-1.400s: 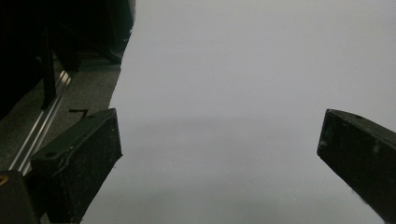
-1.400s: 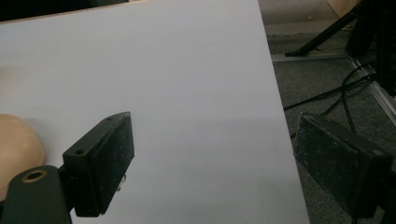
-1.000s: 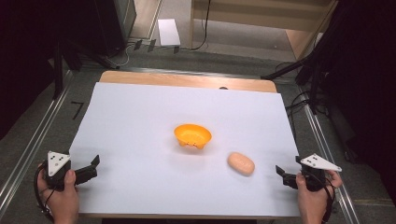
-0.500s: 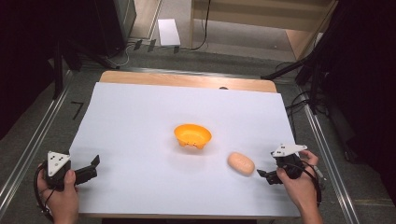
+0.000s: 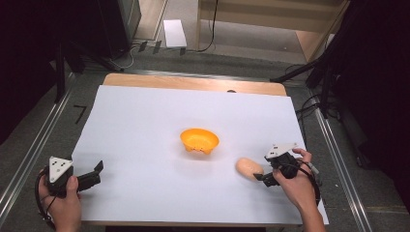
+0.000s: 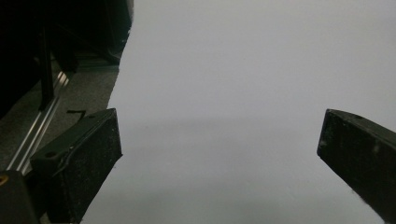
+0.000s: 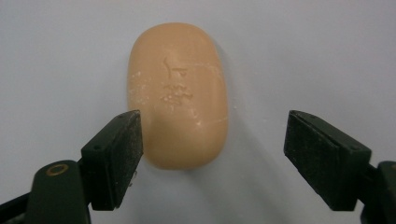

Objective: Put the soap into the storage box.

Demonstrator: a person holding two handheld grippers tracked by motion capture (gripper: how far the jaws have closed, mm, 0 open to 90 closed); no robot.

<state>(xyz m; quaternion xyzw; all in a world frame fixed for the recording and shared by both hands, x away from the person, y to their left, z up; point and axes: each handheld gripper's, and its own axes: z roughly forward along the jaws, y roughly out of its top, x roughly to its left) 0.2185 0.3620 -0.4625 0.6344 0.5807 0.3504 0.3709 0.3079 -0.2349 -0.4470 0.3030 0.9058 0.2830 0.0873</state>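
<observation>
1. Task obj: bar of soap (image 7: 178, 95), peach/tan, oval w/ rounded edges, embossed mark on top face, a few pale scuffs. Lying flat on the white sheet (image 5: 145, 125).
2. Where it is: high view puts the soap (image 5: 249, 167) near the front right of the sheet, just beside my right gripper (image 5: 265, 177), in front of and to the right of the orange bowl (image 5: 199, 140), apart from it.
3. Right gripper (image 7: 212, 144): jaws have just been closing, but there's a gap yet. The near end of the soap sits between them. One jaw is at or very near the soap's side, can't tell if it touches; the other is clear of it. No pinch.
4. Left gripper (image 5: 94, 173): front left of the sheet, well apart from soap and bowl. Left gripper view has the jaws spread wide over bare sheet, nothing between.
5. Around: bowl is empty, about mid-sheet. Wooden table edge (image 5: 193, 83) shows beyond the sheet.
6. In the way: nothing between my right gripper and the soap.
</observation>
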